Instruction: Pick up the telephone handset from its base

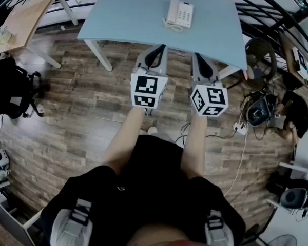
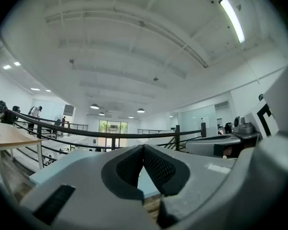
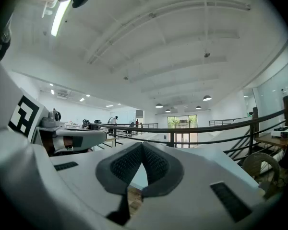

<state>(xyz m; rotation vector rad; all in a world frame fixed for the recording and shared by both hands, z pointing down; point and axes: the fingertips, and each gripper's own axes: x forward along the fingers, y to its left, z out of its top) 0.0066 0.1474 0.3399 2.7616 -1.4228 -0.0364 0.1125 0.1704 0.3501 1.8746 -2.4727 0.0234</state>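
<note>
Short of the counter (image 1: 133,14), left gripper (image 1: 158,49) and right gripper (image 1: 200,56) held level, fingers (image 3: 157,167) closed, empty; telephone (image 1: 180,13) far ahead, handset (image 1: 172,10) hardly clear.

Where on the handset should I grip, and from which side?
Probably mid-shaft of the handset, jaws across its width, coming from above on the left of the base: it lies lengthwise along that edge, and the cord loops off its near end.
</note>
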